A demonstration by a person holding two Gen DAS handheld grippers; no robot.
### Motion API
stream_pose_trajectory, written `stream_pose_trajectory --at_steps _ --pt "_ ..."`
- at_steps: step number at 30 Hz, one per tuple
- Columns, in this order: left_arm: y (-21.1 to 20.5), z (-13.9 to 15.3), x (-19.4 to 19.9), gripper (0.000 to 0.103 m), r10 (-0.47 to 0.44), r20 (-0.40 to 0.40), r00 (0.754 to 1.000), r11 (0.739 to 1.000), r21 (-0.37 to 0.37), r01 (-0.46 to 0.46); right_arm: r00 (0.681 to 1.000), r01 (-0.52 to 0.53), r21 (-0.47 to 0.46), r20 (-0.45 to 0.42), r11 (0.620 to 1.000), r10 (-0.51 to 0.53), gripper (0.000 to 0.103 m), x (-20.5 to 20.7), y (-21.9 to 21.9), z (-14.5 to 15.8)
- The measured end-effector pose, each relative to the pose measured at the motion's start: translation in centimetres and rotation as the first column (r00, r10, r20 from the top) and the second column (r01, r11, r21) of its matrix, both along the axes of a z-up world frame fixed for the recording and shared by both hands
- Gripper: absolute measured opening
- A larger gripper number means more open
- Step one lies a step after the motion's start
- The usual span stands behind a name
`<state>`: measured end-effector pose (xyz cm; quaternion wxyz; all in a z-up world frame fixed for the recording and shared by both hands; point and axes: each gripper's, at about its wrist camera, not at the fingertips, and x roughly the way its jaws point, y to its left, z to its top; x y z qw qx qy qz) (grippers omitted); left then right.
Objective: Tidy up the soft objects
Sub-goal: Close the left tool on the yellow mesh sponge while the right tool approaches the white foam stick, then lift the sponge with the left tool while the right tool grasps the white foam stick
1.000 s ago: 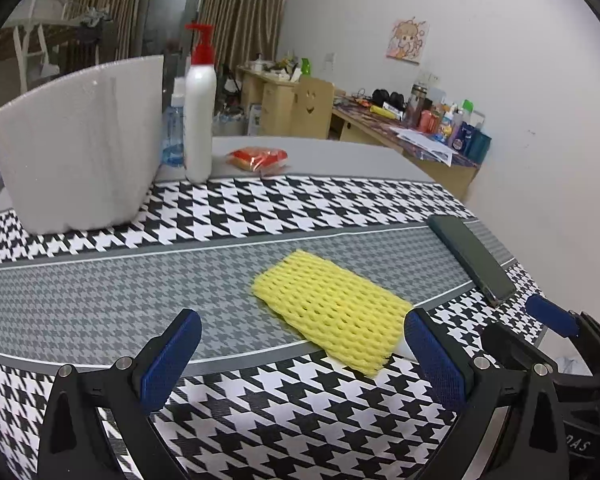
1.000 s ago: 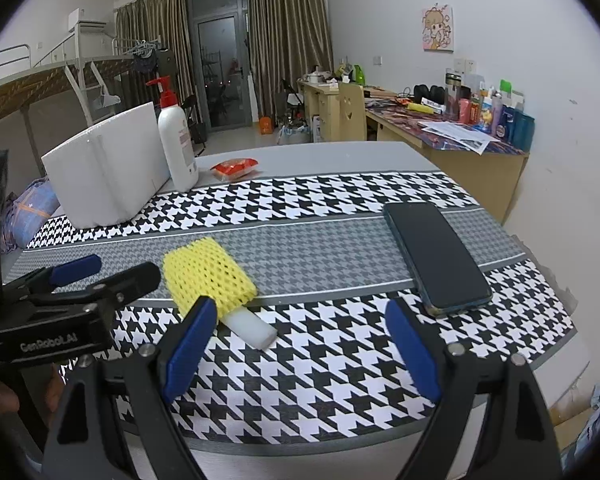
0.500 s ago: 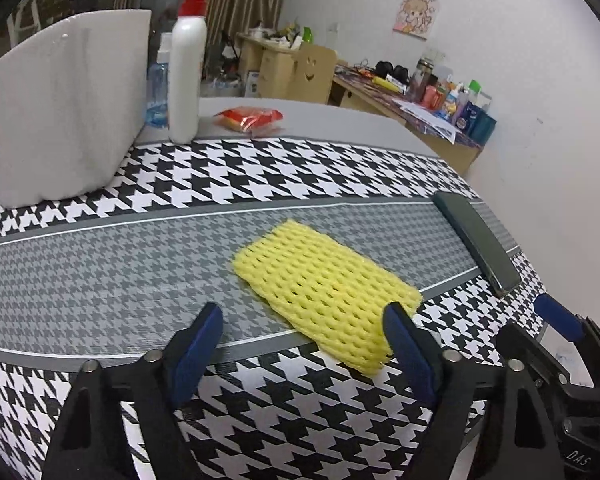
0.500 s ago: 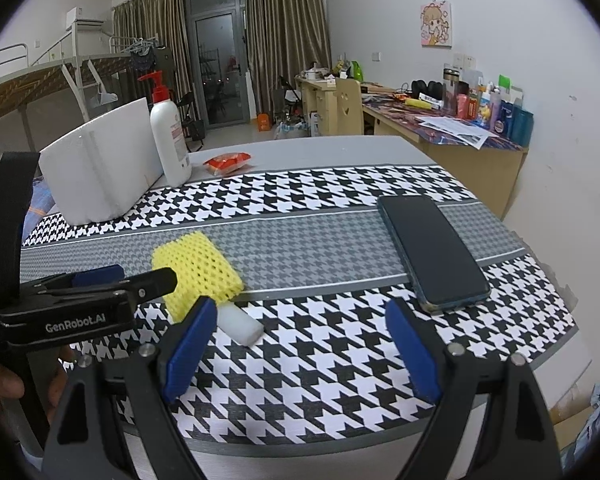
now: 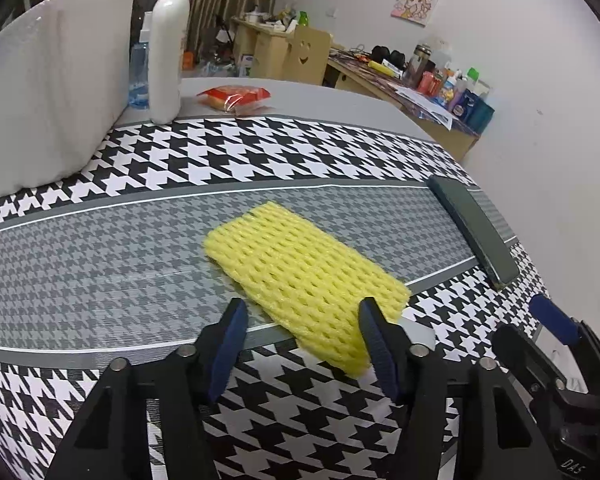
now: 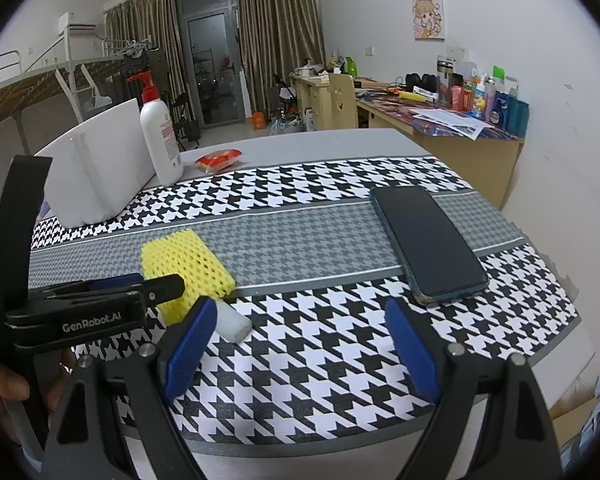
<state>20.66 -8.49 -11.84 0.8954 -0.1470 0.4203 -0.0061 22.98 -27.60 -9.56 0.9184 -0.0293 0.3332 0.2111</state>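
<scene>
A yellow foam net sleeve [image 5: 300, 276] lies flat on the houndstooth cloth, with a white foam piece [image 5: 418, 330] poking out of its near end. My left gripper [image 5: 304, 332] hangs low over that near end. Its jaws are closing with the sleeve's end between them, and the pads do not press on it. From the right wrist view the sleeve [image 6: 184, 260] and white piece [image 6: 232, 322] sit at the left, with the left gripper [image 6: 156, 282] over them. My right gripper [image 6: 300, 320] stands open above bare cloth, holding nothing.
A dark phone [image 6: 424, 240] lies to the right on the cloth. A white foam block [image 5: 56, 80], a pump lotion bottle [image 5: 166, 52] and a red packet [image 5: 234, 96] stand at the back. The table's near edge [image 6: 340, 444] runs below the right gripper. A hand [image 6: 4, 384] shows at the lower left.
The left gripper's jaws have narrowed from wide to about half, and it has sunk closer to the sleeve's near end. The right gripper has kept still.
</scene>
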Motion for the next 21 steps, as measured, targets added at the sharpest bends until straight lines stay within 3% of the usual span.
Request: stream_pose_trajectory --at_steps 6,8,10,21 --pt "-0.8 0.2 0.4 0.032 -0.013 0.034 0.999 1.0 0.012 0.013 1.0 0.0 0.001 -0.009 1.0 0.0 0.089 0.1 -0.1 -0.3" --pt "-1.1 0.3 0.6 0.018 -0.017 0.05 0.999 1.0 0.027 0.015 1.0 0.005 0.002 -0.009 1.0 -0.005 0.089 0.2 -0.2 -0.3" --pt "-1.1 0.2 1.0 0.013 -0.034 0.051 0.998 0.999 -0.006 0.034 1.0 0.006 0.004 -0.014 1.0 -0.006 0.089 0.2 -0.2 -0.4" --pt "0.7 3.0 -1.4 0.011 -0.029 0.134 0.991 0.999 -0.038 0.034 0.999 -0.033 -0.015 0.009 0.999 0.033 0.089 -0.2 0.6 0.2"
